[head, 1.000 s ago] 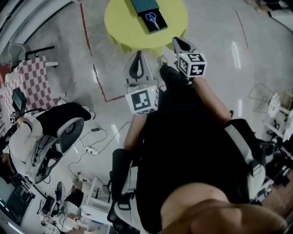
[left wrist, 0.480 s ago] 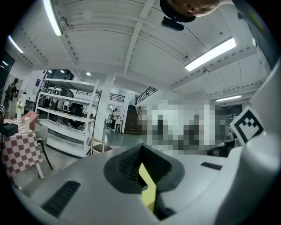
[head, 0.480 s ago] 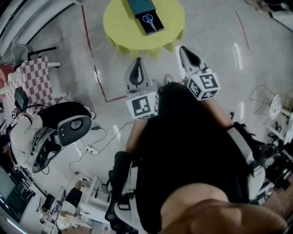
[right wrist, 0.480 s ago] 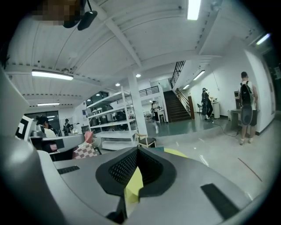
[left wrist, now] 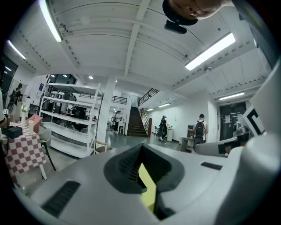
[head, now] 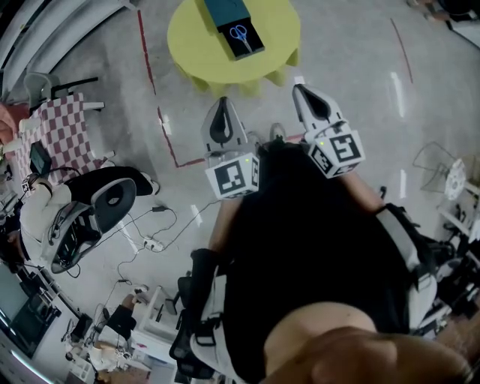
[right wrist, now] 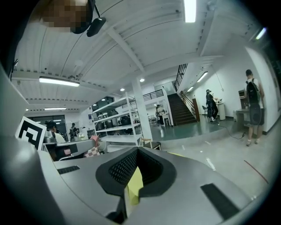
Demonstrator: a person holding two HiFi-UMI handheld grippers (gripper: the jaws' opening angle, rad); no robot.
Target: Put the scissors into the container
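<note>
Two hand-held grippers hung well short of the work, and the layout explained why. Largest in the head view, the grey polished floor [head: 360,67] lay between the person and the round yellow table [head: 199,52] at the top edge, so nothing on it was within reach. The person's dark-clothed torso [head: 300,247] filled the lower frame and hid most of both arms. The left gripper [head: 223,105] and the right gripper [head: 302,91] pointed toward the table, each with its jaws pressed together and nothing between them. The yellow sliver in each gripper view was probably the table, seen through the hollow behind the closed tips. On the table, a teal rectangular box [head: 225,10], cut off by the frame, sat against a shallow black rectangular container [head: 253,48]. The blue-handled scissors [head: 240,34] lay on that black container, apparently already inside it, though its rim was too small to make out.
</note>
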